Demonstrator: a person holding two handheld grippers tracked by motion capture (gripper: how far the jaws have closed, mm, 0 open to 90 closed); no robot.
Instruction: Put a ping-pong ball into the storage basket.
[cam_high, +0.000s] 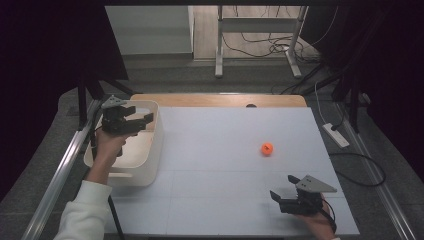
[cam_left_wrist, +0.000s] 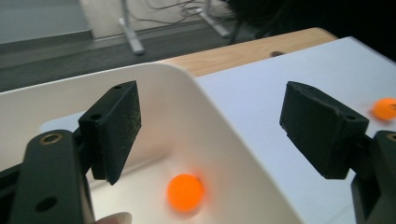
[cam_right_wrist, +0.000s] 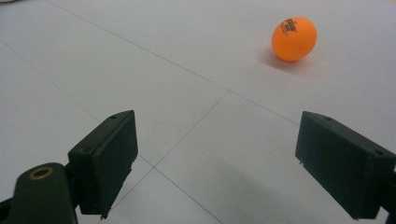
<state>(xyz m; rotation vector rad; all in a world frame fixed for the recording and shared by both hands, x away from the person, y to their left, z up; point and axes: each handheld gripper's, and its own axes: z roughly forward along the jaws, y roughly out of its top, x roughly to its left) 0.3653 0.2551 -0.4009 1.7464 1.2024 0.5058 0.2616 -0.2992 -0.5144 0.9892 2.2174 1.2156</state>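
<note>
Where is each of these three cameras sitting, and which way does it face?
High view: above the table, looking forward and down; forearms and both grippers show.
Left gripper view: rides the left gripper, over the white bin with an orange ball inside; open black fingers show.
Right gripper view: rides the right gripper, low over the table; open fingers show.
Shared: all show the orange ball on the table.

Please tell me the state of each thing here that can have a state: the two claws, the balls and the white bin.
Left claw: open, empty, over the bin.
Right claw: open, empty, above the table.
White bin: upright, one orange ball inside.
Ball in bin: loose, blurred.
Ball on table: loose, untouched.
</note>
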